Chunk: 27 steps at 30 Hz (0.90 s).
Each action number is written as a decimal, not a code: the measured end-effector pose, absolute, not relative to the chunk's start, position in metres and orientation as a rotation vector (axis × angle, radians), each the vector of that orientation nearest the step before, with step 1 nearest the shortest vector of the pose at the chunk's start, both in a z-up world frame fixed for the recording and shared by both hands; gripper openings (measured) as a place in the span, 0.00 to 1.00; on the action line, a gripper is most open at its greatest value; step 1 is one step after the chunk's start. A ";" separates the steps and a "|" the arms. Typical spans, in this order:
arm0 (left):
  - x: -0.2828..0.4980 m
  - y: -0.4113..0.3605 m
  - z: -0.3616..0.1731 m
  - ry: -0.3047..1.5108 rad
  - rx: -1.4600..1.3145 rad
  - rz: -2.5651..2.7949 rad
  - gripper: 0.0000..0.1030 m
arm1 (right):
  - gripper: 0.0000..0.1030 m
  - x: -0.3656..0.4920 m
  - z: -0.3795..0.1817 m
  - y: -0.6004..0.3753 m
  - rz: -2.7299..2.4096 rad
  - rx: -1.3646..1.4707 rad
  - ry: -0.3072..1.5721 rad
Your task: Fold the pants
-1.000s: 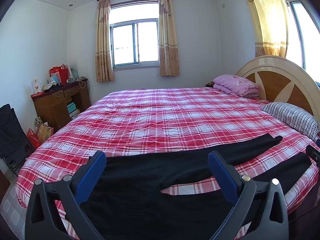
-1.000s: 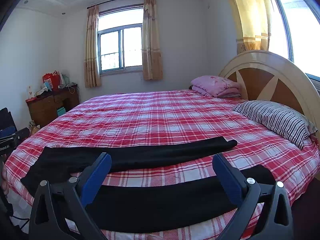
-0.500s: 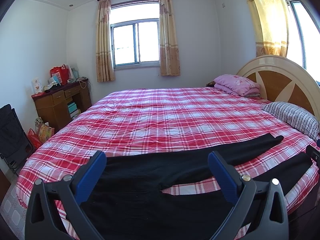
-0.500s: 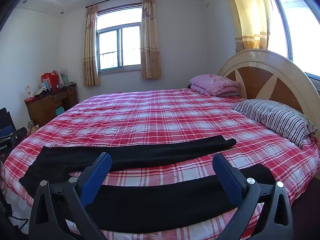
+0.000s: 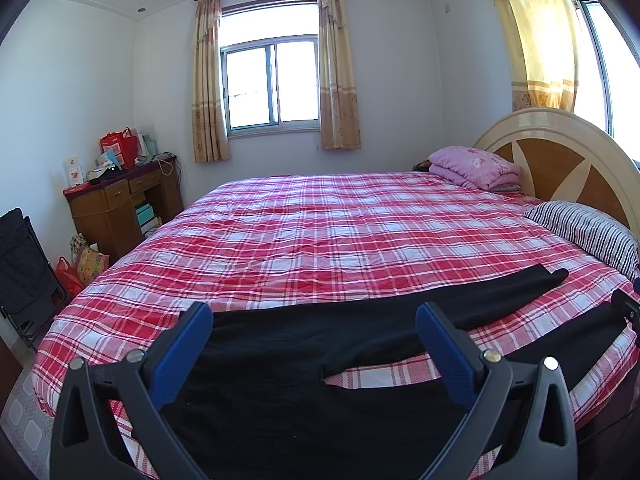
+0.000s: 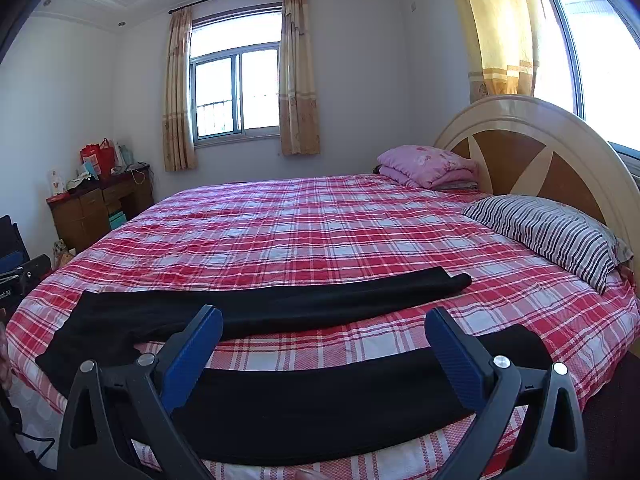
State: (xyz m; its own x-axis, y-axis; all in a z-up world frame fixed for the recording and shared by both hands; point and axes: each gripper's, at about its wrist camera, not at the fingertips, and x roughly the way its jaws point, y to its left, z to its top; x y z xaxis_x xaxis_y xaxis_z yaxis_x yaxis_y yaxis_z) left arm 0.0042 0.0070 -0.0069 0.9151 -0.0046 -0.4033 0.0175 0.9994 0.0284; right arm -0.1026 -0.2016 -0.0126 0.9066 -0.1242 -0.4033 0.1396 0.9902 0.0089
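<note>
Black pants lie flat along the near edge of the red plaid bed, waist to the left, two legs spread apart toward the right. My left gripper is open and empty above the waist and crotch area. My right gripper is open and empty above the near leg. The far leg stretches across the bed behind it. Neither gripper touches the fabric.
A striped pillow and a folded pink blanket lie by the round headboard at the right. A wooden desk with bags stands at the left wall. A black folded frame is at far left.
</note>
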 end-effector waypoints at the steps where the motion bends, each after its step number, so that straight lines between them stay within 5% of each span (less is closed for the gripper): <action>1: 0.004 0.008 -0.007 0.416 0.031 -0.011 1.00 | 0.99 -0.103 -0.013 -0.202 -0.136 0.039 0.415; 27: 0.015 -0.003 -0.017 0.455 0.049 -0.005 1.00 | 0.99 -0.091 -0.026 -0.208 -0.157 0.030 0.448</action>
